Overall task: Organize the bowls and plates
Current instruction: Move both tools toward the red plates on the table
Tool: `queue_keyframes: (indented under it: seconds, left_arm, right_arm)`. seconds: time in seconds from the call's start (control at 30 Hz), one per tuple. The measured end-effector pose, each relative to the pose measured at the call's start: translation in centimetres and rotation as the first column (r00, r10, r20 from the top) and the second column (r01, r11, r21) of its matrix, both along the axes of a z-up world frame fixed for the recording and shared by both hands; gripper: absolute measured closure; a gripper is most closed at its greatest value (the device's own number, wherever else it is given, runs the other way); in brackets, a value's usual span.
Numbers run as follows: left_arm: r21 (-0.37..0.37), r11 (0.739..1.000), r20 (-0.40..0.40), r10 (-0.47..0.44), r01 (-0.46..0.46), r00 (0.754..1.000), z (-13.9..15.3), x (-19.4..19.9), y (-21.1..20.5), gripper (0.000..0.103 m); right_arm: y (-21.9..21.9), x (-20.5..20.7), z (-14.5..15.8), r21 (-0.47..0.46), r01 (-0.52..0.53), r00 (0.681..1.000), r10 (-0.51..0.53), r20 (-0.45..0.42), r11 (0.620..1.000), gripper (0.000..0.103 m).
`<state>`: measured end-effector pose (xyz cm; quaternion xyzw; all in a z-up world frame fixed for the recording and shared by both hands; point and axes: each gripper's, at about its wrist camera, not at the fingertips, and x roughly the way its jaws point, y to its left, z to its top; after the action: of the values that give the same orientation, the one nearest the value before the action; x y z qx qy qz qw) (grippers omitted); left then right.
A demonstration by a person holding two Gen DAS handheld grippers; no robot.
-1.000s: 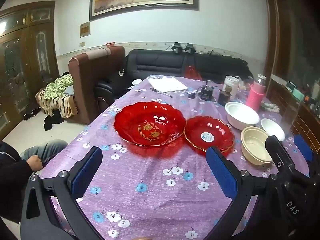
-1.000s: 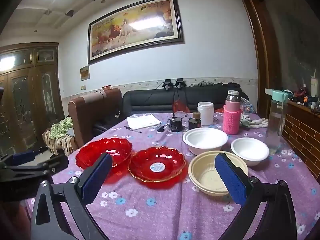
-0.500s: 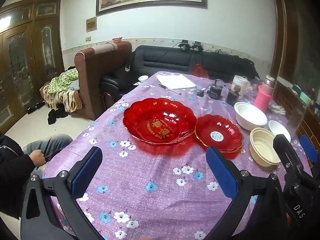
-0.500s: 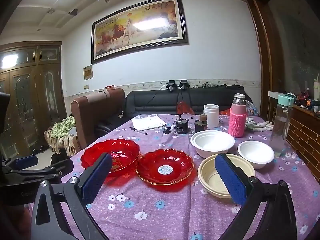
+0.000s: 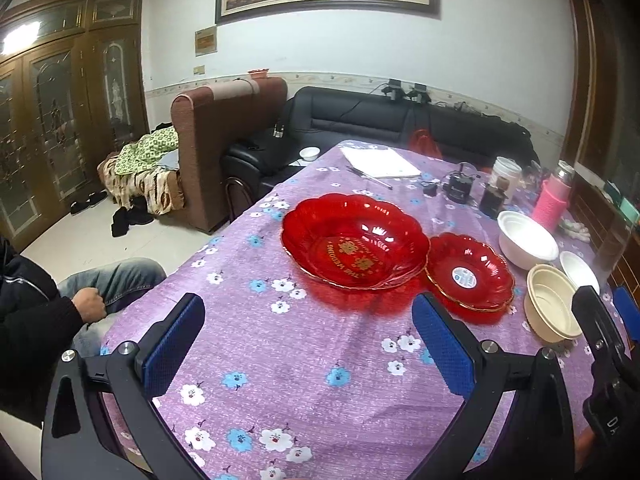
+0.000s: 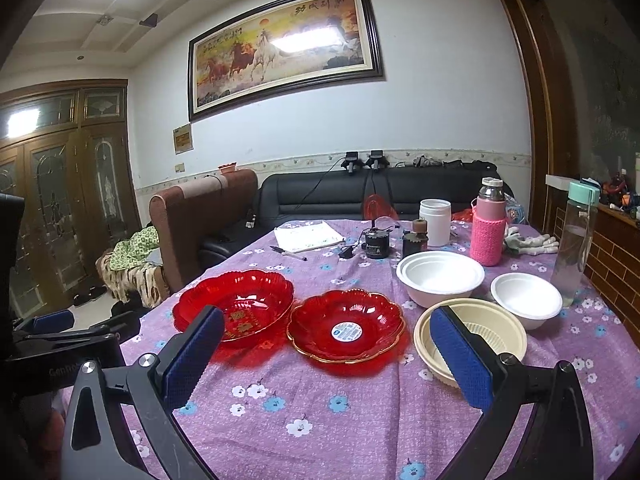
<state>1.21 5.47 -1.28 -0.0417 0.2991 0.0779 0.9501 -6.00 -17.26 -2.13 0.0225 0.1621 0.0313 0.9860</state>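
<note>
A large red scalloped plate (image 5: 354, 242) (image 6: 234, 306) and a smaller red plate (image 5: 470, 272) (image 6: 346, 326) sit side by side on the purple flowered tablecloth (image 5: 280, 360). To their right are a cream bowl (image 5: 550, 308) (image 6: 484, 330), a large white bowl (image 5: 526, 240) (image 6: 440, 278) and a small white bowl (image 5: 578, 266) (image 6: 526, 294). My left gripper (image 5: 308, 348) is open and empty, hovering in front of the large red plate. My right gripper (image 6: 326, 360) is open and empty, in front of the small red plate and cream bowl.
At the far end stand a pink-sleeved bottle (image 6: 486, 228), a white jar (image 6: 434, 222), a clear water bottle (image 6: 576, 244), dark small items (image 6: 376, 242), a notepad (image 6: 308, 238) and gloves (image 6: 528, 244). A seated person's knee (image 5: 108, 280) is at the table's left edge.
Both grippers have pulled back and swung slightly left, so the plates and bowls sit further right in the left wrist view. Nothing on the table has moved.
</note>
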Motion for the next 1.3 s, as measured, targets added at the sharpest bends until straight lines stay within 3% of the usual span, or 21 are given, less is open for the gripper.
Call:
queue_keyframes:
  seconds: [0.87, 1.1, 1.3]
  left_arm:
    - [0.006, 1.0, -0.023, -0.003, 0.003, 1.0, -0.6, 0.6, 0.8, 0.0]
    - [0.017, 1.0, -0.04, 0.008, -0.007, 0.999, -1.1, 2.0, 1.5, 0.0]
    - [0.018, 0.999, -0.065, 0.039, -0.038, 0.997, -1.7, 3.6, 3.2, 0.0]
  right_arm:
    - [0.6, 0.9, -0.3, -0.002, -0.016, 0.999, 0.016, -0.027, 1.0, 0.0]
    - [1.3, 2.6, -0.1, -0.002, -0.028, 0.999, 0.027, -0.032, 1.0, 0.0]
    - [2.5, 5.8, 0.8, -0.054, -0.019, 0.999, 0.018, -0.027, 0.998, 0.0]
